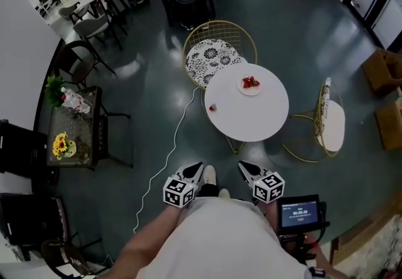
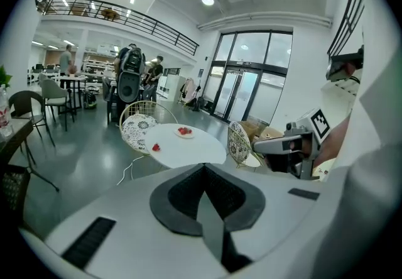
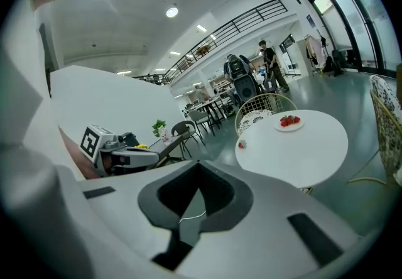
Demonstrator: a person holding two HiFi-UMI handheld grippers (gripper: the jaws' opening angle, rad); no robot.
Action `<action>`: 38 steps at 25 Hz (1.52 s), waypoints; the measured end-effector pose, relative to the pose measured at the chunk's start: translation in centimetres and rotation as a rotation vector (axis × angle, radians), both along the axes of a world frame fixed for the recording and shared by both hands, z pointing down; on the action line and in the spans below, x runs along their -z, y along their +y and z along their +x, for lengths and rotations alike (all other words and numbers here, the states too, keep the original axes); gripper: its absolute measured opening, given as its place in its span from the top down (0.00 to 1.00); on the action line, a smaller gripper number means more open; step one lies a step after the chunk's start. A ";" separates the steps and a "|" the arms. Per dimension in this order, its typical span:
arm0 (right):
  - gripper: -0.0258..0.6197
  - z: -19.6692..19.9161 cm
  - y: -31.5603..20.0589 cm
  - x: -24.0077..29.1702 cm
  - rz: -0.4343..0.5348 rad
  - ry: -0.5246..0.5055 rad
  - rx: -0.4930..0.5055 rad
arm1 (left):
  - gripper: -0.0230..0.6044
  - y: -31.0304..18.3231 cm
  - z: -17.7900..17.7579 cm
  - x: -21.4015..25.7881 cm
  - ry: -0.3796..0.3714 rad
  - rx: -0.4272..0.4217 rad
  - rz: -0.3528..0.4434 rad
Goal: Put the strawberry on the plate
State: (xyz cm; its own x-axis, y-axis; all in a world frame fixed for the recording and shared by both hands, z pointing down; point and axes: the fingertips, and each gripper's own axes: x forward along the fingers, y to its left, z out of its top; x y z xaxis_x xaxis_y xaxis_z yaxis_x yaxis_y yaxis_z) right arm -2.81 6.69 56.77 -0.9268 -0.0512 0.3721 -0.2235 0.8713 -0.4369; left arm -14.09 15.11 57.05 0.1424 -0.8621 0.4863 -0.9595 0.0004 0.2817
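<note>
A round white table (image 1: 251,122) holds a small white plate (image 1: 250,85) with strawberries on it near its far edge. One loose strawberry (image 1: 212,107) lies by the table's left edge; it also shows as the strawberry (image 2: 156,147) and the strawberry (image 3: 241,144). The plate (image 2: 184,132) and the plate (image 3: 289,122) appear far off in both gripper views. My left gripper (image 1: 196,166) and right gripper (image 1: 244,166) are held close to my body, short of the table, both shut and holding nothing. Their jaws meet at the left gripper (image 2: 204,168) and the right gripper (image 3: 200,166).
A gold wire chair with a patterned cushion (image 1: 212,54) stands behind the table and a second chair (image 1: 330,122) to its right. A dark side table with flowers (image 1: 69,130) is at the left. A white cable (image 1: 164,161) runs across the floor. A small screen (image 1: 299,213) is by my right hand.
</note>
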 end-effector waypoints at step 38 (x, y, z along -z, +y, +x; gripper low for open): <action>0.95 -6.5 -11.3 0.8 0.045 0.049 -0.273 | 0.96 -12.2 -9.6 -1.5 0.003 -0.254 0.000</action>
State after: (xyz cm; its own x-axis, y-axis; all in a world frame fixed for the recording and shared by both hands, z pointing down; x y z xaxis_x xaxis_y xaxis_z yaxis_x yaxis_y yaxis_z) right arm -9.27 -4.61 55.94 -0.8573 -0.3142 0.4079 -0.4727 0.7944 -0.3815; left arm -23.74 2.89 58.55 0.3559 -0.7986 0.4854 -0.9280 -0.2405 0.2846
